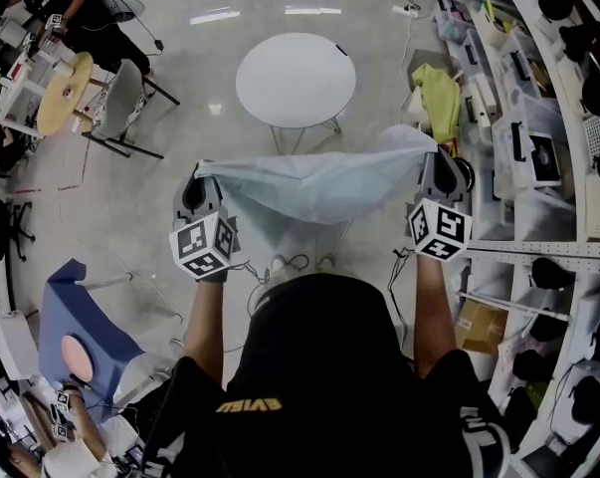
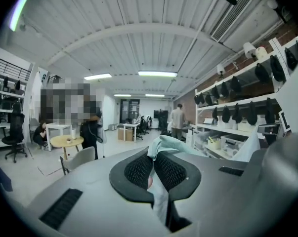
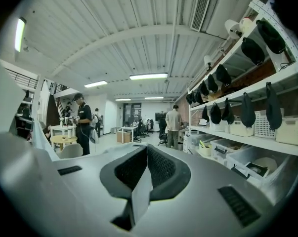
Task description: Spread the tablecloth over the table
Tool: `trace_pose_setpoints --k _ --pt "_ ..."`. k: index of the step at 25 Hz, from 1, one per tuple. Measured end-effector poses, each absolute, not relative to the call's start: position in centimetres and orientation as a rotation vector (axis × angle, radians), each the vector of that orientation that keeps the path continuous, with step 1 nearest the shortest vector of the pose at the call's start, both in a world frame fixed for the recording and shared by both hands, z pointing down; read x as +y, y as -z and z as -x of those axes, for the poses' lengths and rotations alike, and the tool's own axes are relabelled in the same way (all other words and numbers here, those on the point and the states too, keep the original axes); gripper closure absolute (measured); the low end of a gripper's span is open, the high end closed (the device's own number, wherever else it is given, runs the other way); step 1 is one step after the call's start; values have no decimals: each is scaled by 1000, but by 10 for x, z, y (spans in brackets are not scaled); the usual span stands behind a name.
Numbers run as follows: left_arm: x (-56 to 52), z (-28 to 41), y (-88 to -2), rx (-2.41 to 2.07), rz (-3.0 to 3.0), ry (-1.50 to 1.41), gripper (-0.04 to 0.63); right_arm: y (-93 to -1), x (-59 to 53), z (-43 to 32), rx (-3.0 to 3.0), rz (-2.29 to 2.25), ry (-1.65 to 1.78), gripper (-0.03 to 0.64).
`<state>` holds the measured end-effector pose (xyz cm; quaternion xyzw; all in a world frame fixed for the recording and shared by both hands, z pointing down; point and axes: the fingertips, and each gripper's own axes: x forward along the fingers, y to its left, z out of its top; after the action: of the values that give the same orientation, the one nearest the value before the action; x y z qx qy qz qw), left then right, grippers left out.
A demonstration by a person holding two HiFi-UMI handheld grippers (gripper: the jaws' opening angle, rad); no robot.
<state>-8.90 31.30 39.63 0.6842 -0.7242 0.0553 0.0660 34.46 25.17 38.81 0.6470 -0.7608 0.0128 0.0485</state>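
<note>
A pale blue-grey tablecloth hangs stretched between my two grippers in the head view, sagging in the middle above the floor. My left gripper is shut on its left corner; in the left gripper view the tablecloth bunches out past the shut left gripper. My right gripper is shut on the right corner, and in the right gripper view a thin fold of tablecloth is pinched inside the right gripper. The round white table stands ahead on the floor, bare, beyond the cloth.
Shelving with bins and dark caps runs along the right. A grey chair and a small round wooden table stand at the left, with people nearby. A blue seat is at my lower left.
</note>
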Motion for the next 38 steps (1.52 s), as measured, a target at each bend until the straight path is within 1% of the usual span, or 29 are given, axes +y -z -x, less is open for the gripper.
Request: trace_pose_setpoints --k 6,10,18,23,38 --pt "300 103 -370 -2212 -2141 -193 572 -365 216 -396 -2339 -1976 31 609" --pt "291 102 -358 -2197 -2203 -278 572 -353 203 -394 -2361 -1939 72 609" --pt "261 113 -366 -2197 -2211 -325 572 -357 181 -385 -2332 -1965 74 609" --pt "232 130 -372 -2180 -2262 -417 571 -359 163 -373 -2300 -1992 78 609" --pt "116 213 -359 -2112 -2334 -288 571 -338 78 -294 -2196 -2068 124 609"
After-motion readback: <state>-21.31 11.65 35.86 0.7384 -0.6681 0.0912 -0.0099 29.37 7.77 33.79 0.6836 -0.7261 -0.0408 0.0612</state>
